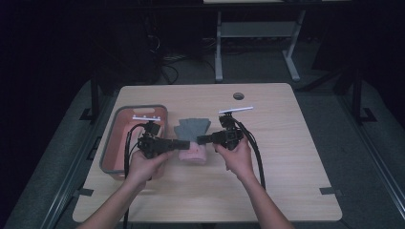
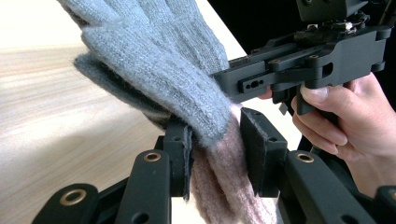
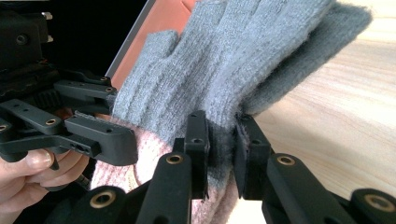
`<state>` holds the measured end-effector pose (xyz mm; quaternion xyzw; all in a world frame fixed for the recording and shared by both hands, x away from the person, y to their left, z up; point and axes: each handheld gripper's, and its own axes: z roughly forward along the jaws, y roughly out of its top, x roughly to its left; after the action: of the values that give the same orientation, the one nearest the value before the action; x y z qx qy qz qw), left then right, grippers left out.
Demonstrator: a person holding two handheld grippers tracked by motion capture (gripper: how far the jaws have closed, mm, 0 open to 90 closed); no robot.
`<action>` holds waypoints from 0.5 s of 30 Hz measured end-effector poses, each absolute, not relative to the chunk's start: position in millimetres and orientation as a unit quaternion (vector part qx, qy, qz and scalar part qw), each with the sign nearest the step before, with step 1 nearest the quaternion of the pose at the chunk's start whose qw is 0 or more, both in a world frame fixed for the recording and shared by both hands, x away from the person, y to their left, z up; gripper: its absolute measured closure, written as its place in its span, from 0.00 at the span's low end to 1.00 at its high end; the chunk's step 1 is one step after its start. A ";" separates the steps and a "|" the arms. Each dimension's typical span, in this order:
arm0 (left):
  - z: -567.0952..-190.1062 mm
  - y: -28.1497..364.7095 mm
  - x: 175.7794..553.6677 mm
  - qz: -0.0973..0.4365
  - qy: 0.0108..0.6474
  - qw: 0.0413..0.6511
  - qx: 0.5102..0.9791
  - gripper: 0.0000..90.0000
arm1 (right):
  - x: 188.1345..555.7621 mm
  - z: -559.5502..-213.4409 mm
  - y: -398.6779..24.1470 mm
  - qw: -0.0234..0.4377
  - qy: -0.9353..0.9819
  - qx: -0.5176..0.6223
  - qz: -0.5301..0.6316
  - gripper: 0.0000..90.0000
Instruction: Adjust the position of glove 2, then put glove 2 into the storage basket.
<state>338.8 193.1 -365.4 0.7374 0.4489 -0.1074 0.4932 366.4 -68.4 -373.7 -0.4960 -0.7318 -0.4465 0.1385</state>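
Glove, grey with pink cuff, no readable label; left tongs and right tongs both clamp it.

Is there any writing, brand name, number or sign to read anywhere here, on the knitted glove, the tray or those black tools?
None can be read.
Grey and pink knitted glove: plain wool, no label showing.
Salmon-pink plastic tray with a grey rim: no lettering visible.
Black left gripper and black right gripper: bare plastic and brass rivets, no markings.
Light wooden table: bare wood grain.
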 end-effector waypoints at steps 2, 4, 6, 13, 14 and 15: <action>-364.3 196.2 338.9 -0.105 0.448 0.494 0.737 0.72 | 367.8 -372.6 -65.7 0.138 -0.733 -0.493 -0.448 0.86; -363.0 199.6 339.2 -0.104 0.450 0.496 0.736 0.72 | 368.7 -370.9 -63.0 0.137 -0.734 -0.492 -0.447 0.86; -361.9 203.2 339.5 -0.101 0.448 0.497 0.736 0.72 | 370.8 -368.7 -57.6 0.138 -0.737 -0.488 -0.447 0.86; -359.0 215.4 338.4 -0.098 0.455 0.502 0.729 0.72 | 373.7 -365.4 -47.4 0.138 -0.741 -0.482 -0.447 0.86; -358.8 216.7 338.6 -0.096 0.455 0.503 0.729 0.72 | 374.6 -364.7 -45.3 0.137 -0.743 -0.480 -0.446 0.86; -357.6 219.4 338.9 -0.095 0.456 0.503 0.728 0.72 | 375.7 -363.4 -42.6 0.139 -0.742 -0.479 -0.448 0.86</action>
<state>338.9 219.4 -357.6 0.7279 0.4557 -0.0954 0.5034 375.7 -42.6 -363.4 -0.4794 -0.7421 -0.4476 0.1387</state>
